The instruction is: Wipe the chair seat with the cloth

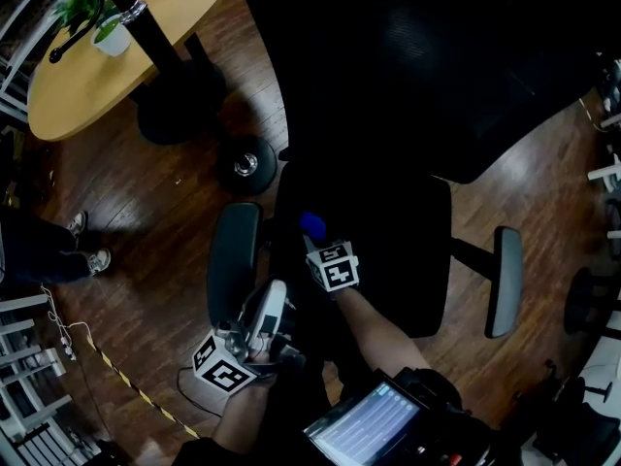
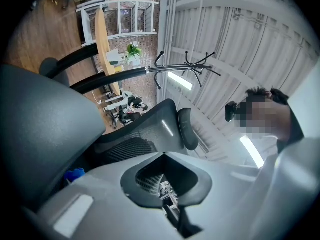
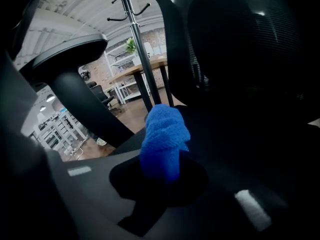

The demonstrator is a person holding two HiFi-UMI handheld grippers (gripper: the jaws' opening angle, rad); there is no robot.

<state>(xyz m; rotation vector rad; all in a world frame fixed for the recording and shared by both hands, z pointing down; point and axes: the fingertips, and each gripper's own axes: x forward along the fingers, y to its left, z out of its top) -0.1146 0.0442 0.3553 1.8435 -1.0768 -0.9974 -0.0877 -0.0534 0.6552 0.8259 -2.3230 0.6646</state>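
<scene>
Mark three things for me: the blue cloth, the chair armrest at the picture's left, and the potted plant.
blue cloth [image 3: 164, 134]: right gripper view, the middle of the bunched wad.
armrest [image 1: 233, 260]: head view, the middle of its pad.
potted plant [image 1: 110, 37]: head view, its white pot.

The left gripper [image 1: 275, 299], cased in pale grey and white, is seen at lower left with its marker cube [image 1: 221, 372] of black-and-white squares. A like cube [image 1: 333, 266] is carried by the dark right gripper [image 1: 312, 239] at centre. A lit screen [image 1: 364, 423] is worn over dark clothing at the bottom edge.
</scene>
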